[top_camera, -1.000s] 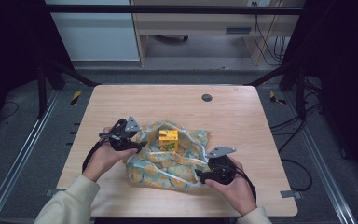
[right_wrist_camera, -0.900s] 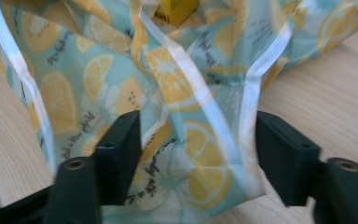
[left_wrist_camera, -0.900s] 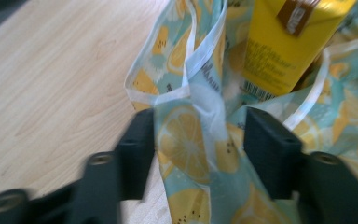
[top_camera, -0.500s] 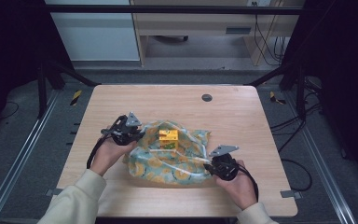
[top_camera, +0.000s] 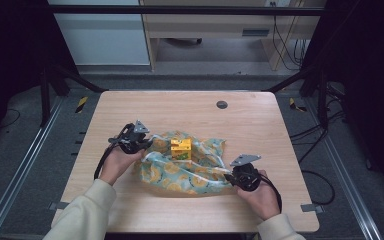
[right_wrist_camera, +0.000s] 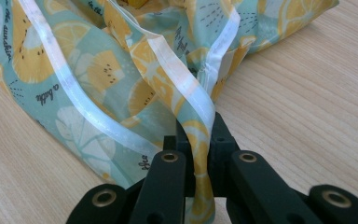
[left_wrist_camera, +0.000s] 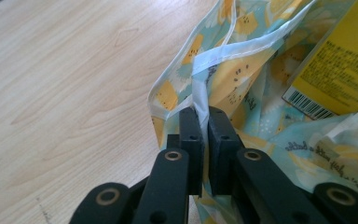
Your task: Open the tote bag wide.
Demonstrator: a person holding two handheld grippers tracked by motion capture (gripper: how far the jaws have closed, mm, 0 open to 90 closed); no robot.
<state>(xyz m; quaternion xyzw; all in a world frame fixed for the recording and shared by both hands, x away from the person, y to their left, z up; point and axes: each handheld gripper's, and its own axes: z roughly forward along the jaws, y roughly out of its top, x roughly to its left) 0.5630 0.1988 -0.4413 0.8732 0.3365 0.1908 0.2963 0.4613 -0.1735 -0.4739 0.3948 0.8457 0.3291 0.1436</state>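
The left tongs (left_wrist_camera: 200, 135) are clenched on a fold of the bag (top_camera: 185, 167), pinching its white-trimmed rim between the two black jaws. The right tongs (right_wrist_camera: 200, 144) are likewise clamped on the bag's rim, the white hem running up out of the jaws.

In the high view the left tongs (top_camera: 139, 141) hold the bag's far-left corner and the right tongs (top_camera: 240, 176) hold its near-right end, so the two grips lie on a diagonal across the bag, whose long axis runs roughly left to right between the hands. A yellow box (top_camera: 180, 149) stands in the bag's open mouth, between the two grips and nearer the left tongs; in the left gripper view the box (left_wrist_camera: 340, 60) lies just beyond the pinched fold, to the right of the jaws.

The bag sits in the near half of the worktop (top_camera: 180, 107). The far half is bare apart from a small dark disc (top_camera: 222, 104). The right hand (top_camera: 260, 192) is near the front edge, so room to pull lies mostly sideways and away.
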